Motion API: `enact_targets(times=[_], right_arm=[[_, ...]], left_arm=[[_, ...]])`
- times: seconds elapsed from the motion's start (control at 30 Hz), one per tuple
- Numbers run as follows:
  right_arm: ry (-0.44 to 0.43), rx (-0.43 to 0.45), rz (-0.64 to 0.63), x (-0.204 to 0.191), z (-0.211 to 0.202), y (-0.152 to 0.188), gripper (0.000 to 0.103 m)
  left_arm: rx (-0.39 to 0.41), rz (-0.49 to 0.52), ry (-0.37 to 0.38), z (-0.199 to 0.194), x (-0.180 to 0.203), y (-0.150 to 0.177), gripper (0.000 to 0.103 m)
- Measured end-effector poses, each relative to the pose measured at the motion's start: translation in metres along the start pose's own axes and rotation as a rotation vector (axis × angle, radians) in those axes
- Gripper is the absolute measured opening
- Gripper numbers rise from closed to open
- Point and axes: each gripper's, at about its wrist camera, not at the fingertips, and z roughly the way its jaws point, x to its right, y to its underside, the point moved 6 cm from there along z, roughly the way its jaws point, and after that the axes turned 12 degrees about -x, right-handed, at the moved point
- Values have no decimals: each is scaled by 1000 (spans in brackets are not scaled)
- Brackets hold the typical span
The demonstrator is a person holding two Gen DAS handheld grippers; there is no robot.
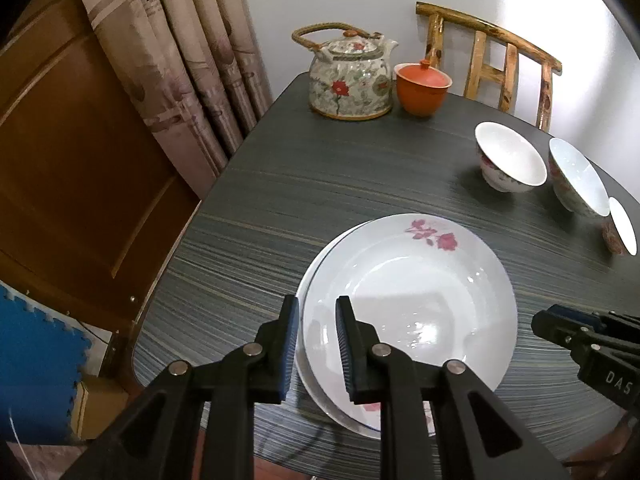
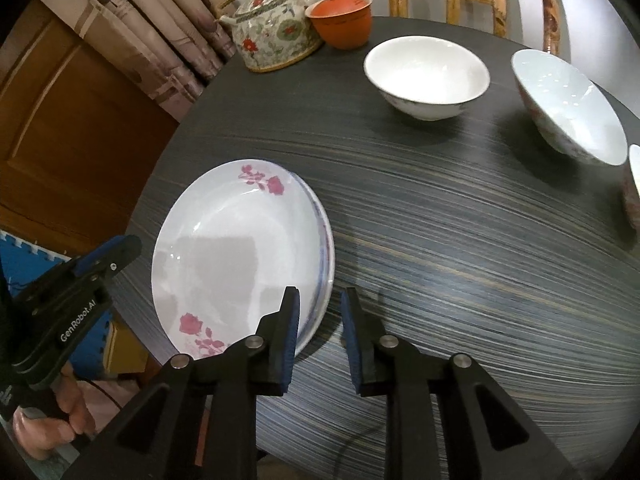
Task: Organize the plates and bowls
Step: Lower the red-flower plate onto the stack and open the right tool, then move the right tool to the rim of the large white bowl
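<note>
A white plate with pink roses (image 1: 408,292) lies stacked on another plate on the dark striped table (image 1: 320,184); it also shows in the right wrist view (image 2: 236,256). My left gripper (image 1: 318,344) is open, its jaws astride the stack's left rim. My right gripper (image 2: 320,336) is open, astride the stack's right rim; it also shows at the right in the left wrist view (image 1: 560,326). Three white bowls stand at the right: one (image 2: 426,76), a second (image 2: 568,104), and a third cut off by the edge (image 2: 634,188).
A floral teapot (image 1: 350,76) and an orange lidded cup (image 1: 422,86) stand at the table's far side. A wooden chair (image 1: 500,60) is behind the table. A curtain (image 1: 180,52) and wooden door (image 1: 72,140) are to the left.
</note>
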Motion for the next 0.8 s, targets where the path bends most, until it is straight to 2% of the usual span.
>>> enact_targets(times=[0.37,0.8], right_arm=[[8,34,28,33,-23,6,23],[33,86,94,108,-62,9,26]], left_arm=[[18,54,0,-14,34,-7,22],[6,143,16,-18,102,-27,23]])
